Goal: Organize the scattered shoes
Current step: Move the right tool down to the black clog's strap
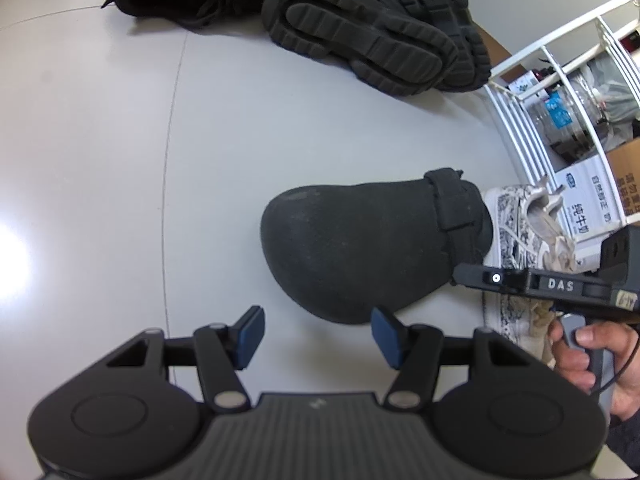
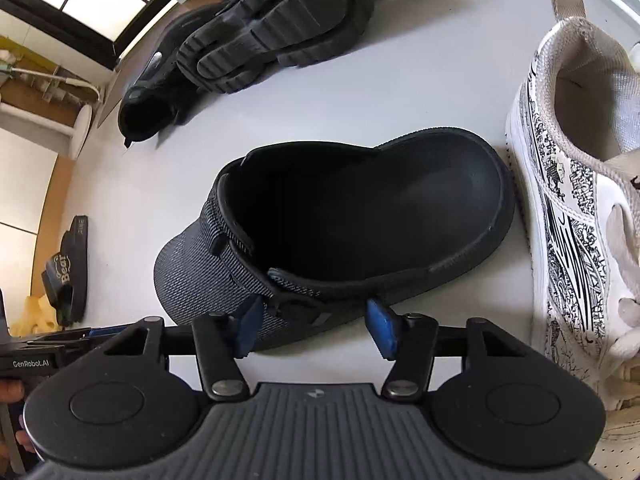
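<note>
A black clog (image 2: pixel 360 208) lies on the white surface (image 1: pixel 100 160) with its opening towards my right wrist view. My right gripper (image 2: pixel 314 326) hangs over the clog's near side, and the strap part lies between its blue pads (image 2: pixel 250 324). I see no firm squeeze. A white sneaker with black drawings (image 2: pixel 568 200) stands right beside the clog. In the left wrist view the clog (image 1: pixel 360 248) shows its rounded toe. My left gripper (image 1: pixel 318 336) is open just short of that toe, with nothing between its fingers. Black chunky-soled shoes (image 1: pixel 360 36) lie tipped over farther off.
A white wire rack (image 1: pixel 560 92) with boxes and bottles stands at the right. A person's hand (image 1: pixel 580 356) holds the right tool's handle. Another black sneaker (image 2: pixel 148 100) lies by the surface's edge. On the floor below is a black slide sandal (image 2: pixel 66 272).
</note>
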Demonstrator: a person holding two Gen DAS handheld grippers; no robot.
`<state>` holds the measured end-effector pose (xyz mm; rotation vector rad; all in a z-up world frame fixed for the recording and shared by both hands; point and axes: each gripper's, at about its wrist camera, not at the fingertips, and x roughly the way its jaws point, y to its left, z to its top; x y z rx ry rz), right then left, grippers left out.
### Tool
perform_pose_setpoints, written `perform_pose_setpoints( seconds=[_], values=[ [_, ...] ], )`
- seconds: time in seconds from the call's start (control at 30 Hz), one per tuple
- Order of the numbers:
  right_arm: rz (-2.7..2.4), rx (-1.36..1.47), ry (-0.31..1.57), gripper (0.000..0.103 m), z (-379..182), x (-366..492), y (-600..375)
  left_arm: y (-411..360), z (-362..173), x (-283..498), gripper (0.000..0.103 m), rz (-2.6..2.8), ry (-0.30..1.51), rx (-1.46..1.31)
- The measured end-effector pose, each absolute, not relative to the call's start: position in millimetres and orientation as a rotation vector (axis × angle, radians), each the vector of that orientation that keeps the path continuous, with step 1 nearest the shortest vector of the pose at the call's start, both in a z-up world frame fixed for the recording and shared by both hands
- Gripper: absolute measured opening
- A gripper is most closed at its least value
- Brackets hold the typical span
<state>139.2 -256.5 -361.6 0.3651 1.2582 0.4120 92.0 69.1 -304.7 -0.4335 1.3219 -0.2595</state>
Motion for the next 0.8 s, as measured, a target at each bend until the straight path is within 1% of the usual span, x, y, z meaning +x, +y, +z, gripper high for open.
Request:
perform_pose_setpoints(
  seconds=[0.43, 0.8],
  values=[
    [0.355, 0.310, 1.288, 0.057, -351.3, 123.1, -282.3, 63.5, -303.3, 91.5, 0.062, -0.275, 1.318, -0.425],
    [0.380, 0.211, 1.283, 0.054, -344.7, 110.8, -284.5, 61.4, -304.5, 90.4, 0.062, -0.277, 1.324, -0.426]
  ],
)
